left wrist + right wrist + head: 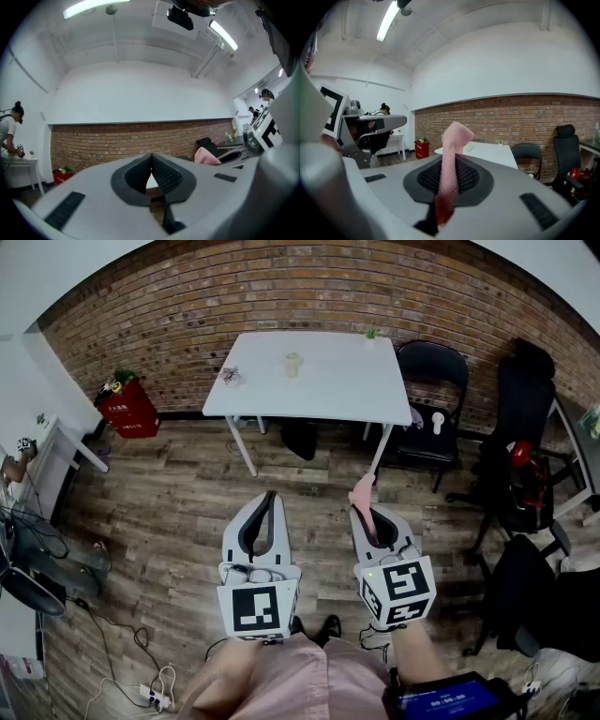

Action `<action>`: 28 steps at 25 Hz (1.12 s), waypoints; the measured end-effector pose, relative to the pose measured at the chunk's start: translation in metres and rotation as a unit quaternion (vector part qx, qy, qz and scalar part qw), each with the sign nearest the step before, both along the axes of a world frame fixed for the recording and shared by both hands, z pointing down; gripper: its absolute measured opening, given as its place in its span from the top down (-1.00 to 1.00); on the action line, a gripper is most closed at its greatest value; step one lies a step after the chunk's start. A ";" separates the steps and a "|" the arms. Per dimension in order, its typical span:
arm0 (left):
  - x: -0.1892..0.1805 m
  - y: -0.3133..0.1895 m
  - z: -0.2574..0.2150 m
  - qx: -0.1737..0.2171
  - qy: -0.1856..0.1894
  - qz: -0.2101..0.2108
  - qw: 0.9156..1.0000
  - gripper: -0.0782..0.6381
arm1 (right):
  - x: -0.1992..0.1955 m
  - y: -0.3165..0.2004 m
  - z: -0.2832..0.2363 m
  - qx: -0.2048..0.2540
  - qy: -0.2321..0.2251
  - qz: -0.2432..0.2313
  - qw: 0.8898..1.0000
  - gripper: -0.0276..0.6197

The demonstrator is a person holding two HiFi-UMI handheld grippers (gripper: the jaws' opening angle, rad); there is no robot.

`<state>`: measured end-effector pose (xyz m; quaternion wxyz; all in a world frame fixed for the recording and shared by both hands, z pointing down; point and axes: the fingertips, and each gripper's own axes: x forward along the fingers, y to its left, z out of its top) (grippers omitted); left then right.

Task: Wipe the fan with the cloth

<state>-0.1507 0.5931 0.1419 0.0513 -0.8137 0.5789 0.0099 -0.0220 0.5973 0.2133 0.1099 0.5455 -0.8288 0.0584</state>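
My right gripper is shut on a pink cloth; in the right gripper view the cloth runs up between the dark pads and flops over above the gripper. The left gripper is held beside it, shut with nothing in it, and its pads meet in the left gripper view. Both are held over the wooden floor, well short of the white table. A small pale object stands on that table. It is too small to tell whether it is the fan.
Black chairs stand right of the table and along the right side. A red box sits by the brick wall, a white desk at left. Cables and a power strip lie on the floor. A person stands far left.
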 end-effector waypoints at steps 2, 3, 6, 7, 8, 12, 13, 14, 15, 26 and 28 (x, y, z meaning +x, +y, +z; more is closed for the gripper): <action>0.002 0.001 0.002 0.001 -0.001 0.000 1.000 0.75 | 0.001 0.001 0.002 -0.001 0.000 -0.001 1.000 0.82; 0.003 0.002 0.002 0.000 -0.001 -0.001 1.000 0.75 | 0.002 0.002 0.003 -0.001 0.000 -0.001 1.000 0.82; 0.005 0.004 0.005 -0.002 -0.003 -0.001 1.000 0.75 | 0.004 0.004 0.004 -0.001 0.000 -0.002 1.000 0.82; 0.006 0.005 0.006 -0.003 -0.003 -0.002 1.000 0.75 | 0.006 0.005 0.004 0.001 -0.002 -0.002 1.000 0.82; 0.007 0.006 0.007 -0.005 -0.002 -0.003 1.000 0.75 | 0.007 0.006 0.003 0.005 -0.005 -0.001 1.000 0.82; 0.016 0.009 0.011 -0.007 -0.005 -0.009 1.000 0.75 | 0.020 0.006 0.003 0.011 -0.011 0.000 1.000 0.80; 0.020 0.009 0.010 -0.007 -0.007 -0.012 1.000 0.75 | 0.024 0.005 0.003 0.009 -0.010 -0.002 1.000 0.80; 0.025 0.010 0.010 -0.008 -0.008 -0.015 1.000 0.75 | 0.029 0.005 0.003 0.006 -0.010 -0.005 1.000 0.80; 0.029 0.010 0.010 -0.010 -0.008 -0.018 1.000 0.75 | 0.033 0.004 0.004 0.004 -0.008 -0.009 1.000 0.80; 0.023 -0.020 0.034 -0.033 -0.008 -0.039 0.999 0.75 | 0.028 -0.032 0.022 -0.011 0.001 -0.029 1.000 0.79; 0.017 -0.036 0.042 -0.042 -0.003 -0.040 0.998 0.75 | 0.023 -0.048 0.030 -0.020 0.003 -0.028 0.999 0.79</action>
